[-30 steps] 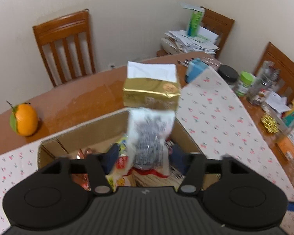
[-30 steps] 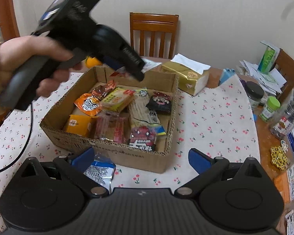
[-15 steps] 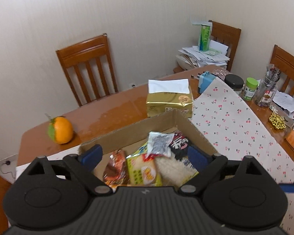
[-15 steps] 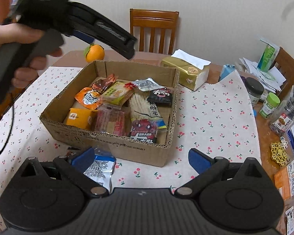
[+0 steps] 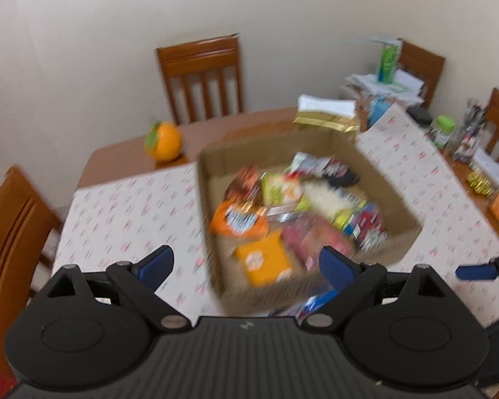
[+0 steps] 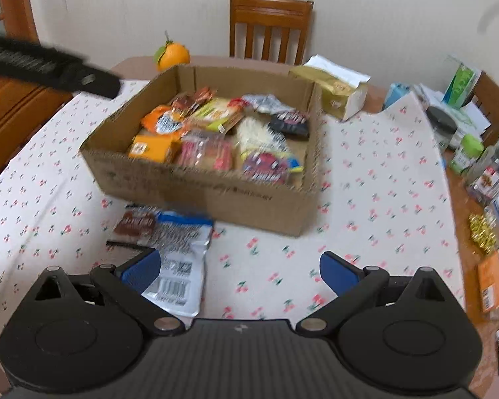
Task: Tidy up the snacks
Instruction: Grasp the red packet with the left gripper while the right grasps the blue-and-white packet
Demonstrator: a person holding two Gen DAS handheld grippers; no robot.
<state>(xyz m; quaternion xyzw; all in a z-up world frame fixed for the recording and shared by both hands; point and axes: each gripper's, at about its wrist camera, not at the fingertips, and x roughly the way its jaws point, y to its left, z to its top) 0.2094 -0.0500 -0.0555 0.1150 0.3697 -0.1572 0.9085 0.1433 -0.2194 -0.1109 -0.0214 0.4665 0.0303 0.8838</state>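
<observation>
Snacks (image 6: 216,136) are lying heaped inside the cardboard box (image 6: 199,193) on the cherry-print tablecloth (image 6: 382,179). One blue-and-white packet (image 6: 179,266) is lying just outside it. Left gripper (image 5: 246,266) and right gripper (image 6: 239,269) are both hovering spread wide, holding nothing.

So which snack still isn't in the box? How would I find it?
Find the big cardboard box in the middle of the cherry-print tablecloth. Two packets lie flat on the cloth right in front of its near wall. Pick the blue-and-white packet, the bigger one with a barcode, not the small brown packet on its left.
</observation>
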